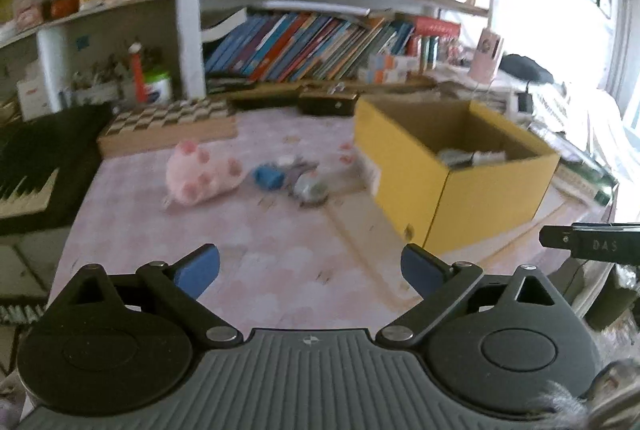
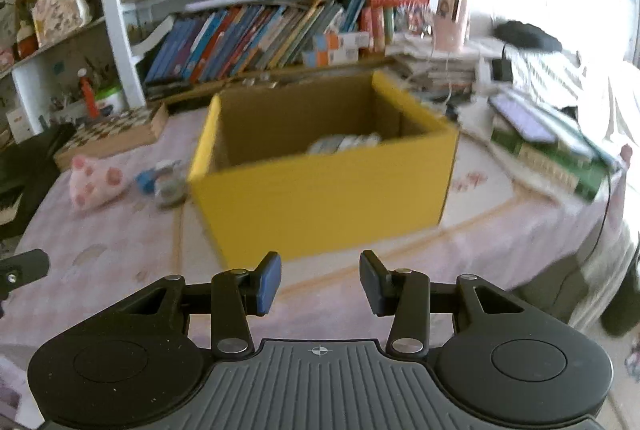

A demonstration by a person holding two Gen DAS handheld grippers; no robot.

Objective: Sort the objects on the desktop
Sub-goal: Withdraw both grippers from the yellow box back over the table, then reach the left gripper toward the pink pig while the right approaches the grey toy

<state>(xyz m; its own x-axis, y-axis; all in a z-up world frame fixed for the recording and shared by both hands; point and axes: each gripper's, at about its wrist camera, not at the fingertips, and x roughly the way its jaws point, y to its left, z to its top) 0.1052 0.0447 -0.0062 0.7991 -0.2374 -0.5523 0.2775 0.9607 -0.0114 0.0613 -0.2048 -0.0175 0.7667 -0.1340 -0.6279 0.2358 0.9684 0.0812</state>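
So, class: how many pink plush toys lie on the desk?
1. The pink plush toy lies left of the yellow box, beside small blurred items. Others may hide inside the box.

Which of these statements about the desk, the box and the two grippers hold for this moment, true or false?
1. The yellow cardboard box is empty. False: some items lie inside it.
2. The pink plush toy lies on the table left of the box. True.
3. The left gripper holds the toy. False: it is open and holds nothing.
4. A chessboard lies behind the toy. True.
5. The right gripper grips a book. False: nothing sits between its fingers.
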